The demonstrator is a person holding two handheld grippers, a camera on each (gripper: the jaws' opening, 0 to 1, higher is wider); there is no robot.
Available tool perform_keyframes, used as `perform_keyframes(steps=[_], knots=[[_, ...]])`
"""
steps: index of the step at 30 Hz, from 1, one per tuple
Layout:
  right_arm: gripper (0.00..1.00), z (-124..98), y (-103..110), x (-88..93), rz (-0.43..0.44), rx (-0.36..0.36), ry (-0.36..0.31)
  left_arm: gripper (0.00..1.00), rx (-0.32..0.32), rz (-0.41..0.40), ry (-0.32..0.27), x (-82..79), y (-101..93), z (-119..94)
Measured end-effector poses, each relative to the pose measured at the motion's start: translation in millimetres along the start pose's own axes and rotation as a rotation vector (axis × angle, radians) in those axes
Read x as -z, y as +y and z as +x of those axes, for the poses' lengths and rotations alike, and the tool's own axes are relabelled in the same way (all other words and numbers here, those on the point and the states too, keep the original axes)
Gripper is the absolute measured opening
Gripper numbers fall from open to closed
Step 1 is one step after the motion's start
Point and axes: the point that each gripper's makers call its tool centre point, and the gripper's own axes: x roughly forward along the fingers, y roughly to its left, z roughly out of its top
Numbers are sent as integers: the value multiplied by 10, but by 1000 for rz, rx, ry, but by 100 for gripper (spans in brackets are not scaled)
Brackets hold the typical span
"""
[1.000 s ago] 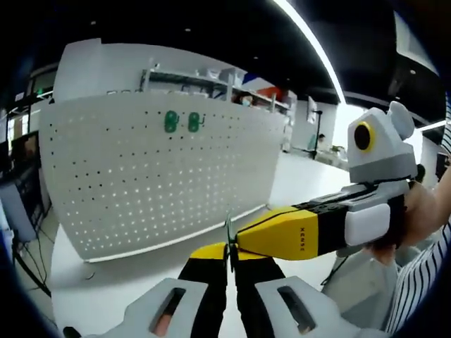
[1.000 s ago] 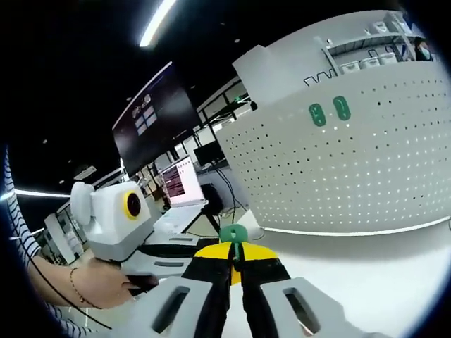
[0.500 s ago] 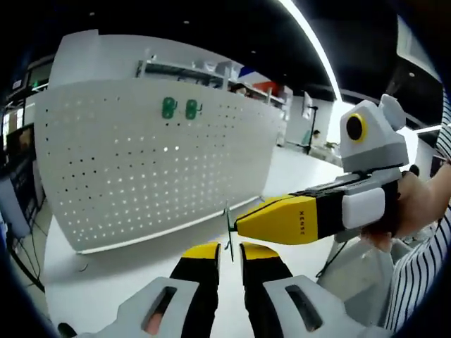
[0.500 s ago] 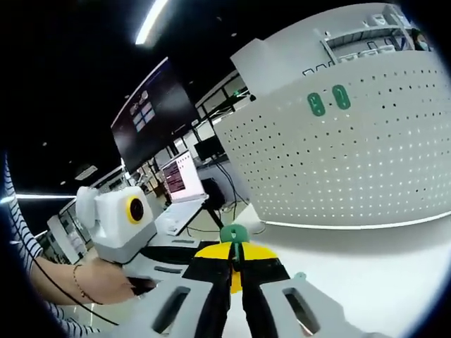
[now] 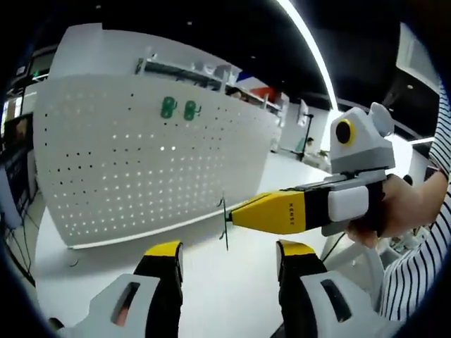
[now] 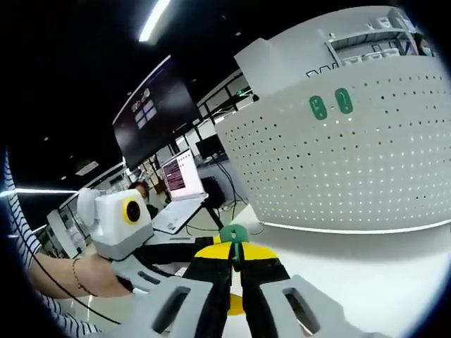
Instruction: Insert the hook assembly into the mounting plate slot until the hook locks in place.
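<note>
Left gripper view: white table (image 5: 211,282), pegboard (image 5: 141,169) standing far left.
Left gripper (image 5: 229,253) released, jaws apart; right gripper (image 6: 236,259) clenched on the green hook (image 6: 233,236).

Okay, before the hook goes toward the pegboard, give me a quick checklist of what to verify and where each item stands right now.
1. Right gripper shut on the green hook: ok, jaws closed around it.
2. Left gripper released the hook: ok, its jaws stand wide apart, touching nothing.
3. White pegboard in sight: ok, it stands upright on the table ahead.
4. Free holes for mounting: ok, many open holes below the two green hooks already hanging near the top.
5. Hook orientation for insertion: cannot tell, it shows edge-on and small.
6. Path to the board: ok, nothing stands between the hook and the pegboard.
</note>
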Motion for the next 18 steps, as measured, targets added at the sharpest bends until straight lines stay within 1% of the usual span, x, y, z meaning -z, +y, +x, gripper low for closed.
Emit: perform_keyframes(steps=[3, 8, 13, 14, 16, 18], knots=[[0, 4, 3, 4, -2, -4, 1, 65, 15, -18, -7, -5, -17, -12], [0, 9, -9, 11, 1, -8, 5, 77, 19, -41, -10, -1, -10, -39], [0, 3, -23, 15, -14, -13, 14, 84, 26, -77, -18, 14, -17, -58], [0, 0, -30, 10, -17, -13, 12, 87, 24, -82, -19, 16, -16, -59], [0, -9, -57, -5, -20, -12, 11, 91, 7, -83, -21, 18, 4, -61], [0, -18, -89, -30, -26, -5, 6, 91, 14, -90, -21, 26, -13, -66]])
